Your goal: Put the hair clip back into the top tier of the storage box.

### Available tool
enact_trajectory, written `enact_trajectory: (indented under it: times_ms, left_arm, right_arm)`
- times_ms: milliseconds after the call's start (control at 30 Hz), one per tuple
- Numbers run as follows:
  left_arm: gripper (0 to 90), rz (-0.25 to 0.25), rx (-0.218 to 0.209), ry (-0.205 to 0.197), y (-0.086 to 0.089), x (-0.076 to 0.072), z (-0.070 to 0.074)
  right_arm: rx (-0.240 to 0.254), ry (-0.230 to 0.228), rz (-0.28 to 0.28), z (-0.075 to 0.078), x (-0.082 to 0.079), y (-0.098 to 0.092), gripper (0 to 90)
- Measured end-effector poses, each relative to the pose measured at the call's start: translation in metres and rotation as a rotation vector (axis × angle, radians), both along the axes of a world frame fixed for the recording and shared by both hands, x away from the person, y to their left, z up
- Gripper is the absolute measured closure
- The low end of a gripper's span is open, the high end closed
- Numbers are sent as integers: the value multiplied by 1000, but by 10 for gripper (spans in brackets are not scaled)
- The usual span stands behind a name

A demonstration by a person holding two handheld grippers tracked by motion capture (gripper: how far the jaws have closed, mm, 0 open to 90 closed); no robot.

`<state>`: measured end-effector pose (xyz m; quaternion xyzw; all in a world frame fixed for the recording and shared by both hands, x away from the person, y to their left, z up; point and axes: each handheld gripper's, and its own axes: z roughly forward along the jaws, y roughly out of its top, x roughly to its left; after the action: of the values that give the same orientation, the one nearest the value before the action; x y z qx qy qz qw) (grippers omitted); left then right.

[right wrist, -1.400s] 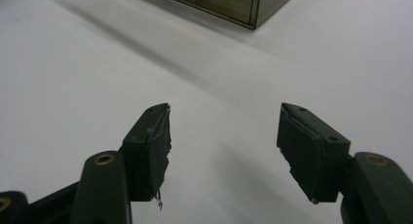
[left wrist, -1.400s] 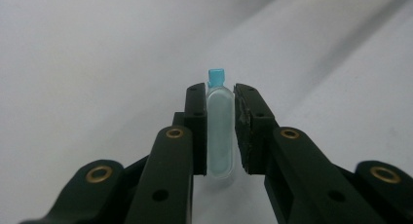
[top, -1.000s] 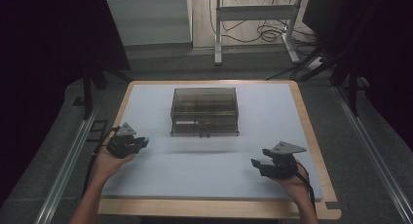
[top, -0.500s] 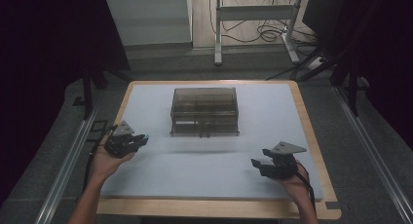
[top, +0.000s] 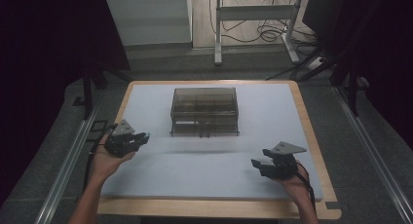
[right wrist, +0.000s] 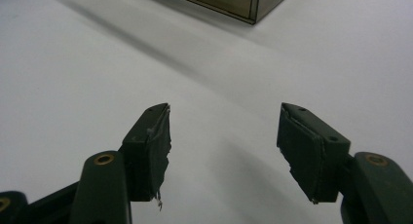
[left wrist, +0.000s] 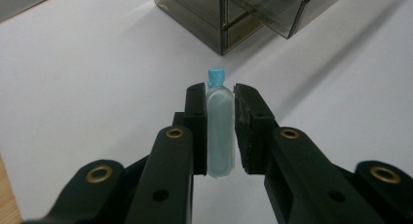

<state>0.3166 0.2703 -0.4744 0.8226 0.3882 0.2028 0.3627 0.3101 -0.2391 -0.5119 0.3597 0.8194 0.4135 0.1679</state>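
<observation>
Left gripper (left wrist: 220,131) clamps bottle (left wrist: 220,131) — up close.

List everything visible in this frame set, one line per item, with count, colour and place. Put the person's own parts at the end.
Small bottle: one, clear bluish with a blue cap, clamped between the left gripper's jaws.
Drawer box: one, smoky transparent grey, on the mat toward the far middle.
Mat: one, white, covering most of the table top.
Table: one, light wood rim showing around the mat.
Metal frame: one, white, on the floor beyond the table, with dark cables under it.
Left gripper: one, black, above the mat's left edge, shut on the bottle.
Right gripper: one, black, above the mat's near right, jaws apart with nothing between them.
</observation>
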Motion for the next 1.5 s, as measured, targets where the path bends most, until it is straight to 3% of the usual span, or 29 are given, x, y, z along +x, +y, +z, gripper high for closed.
enact_trajectory:
  times_ms: [1500]
  left_arm:
    - [774,-38,-19,-52,-26,7,31]
  right_arm:
    - [-11,8,-2,-3,1,1,355]
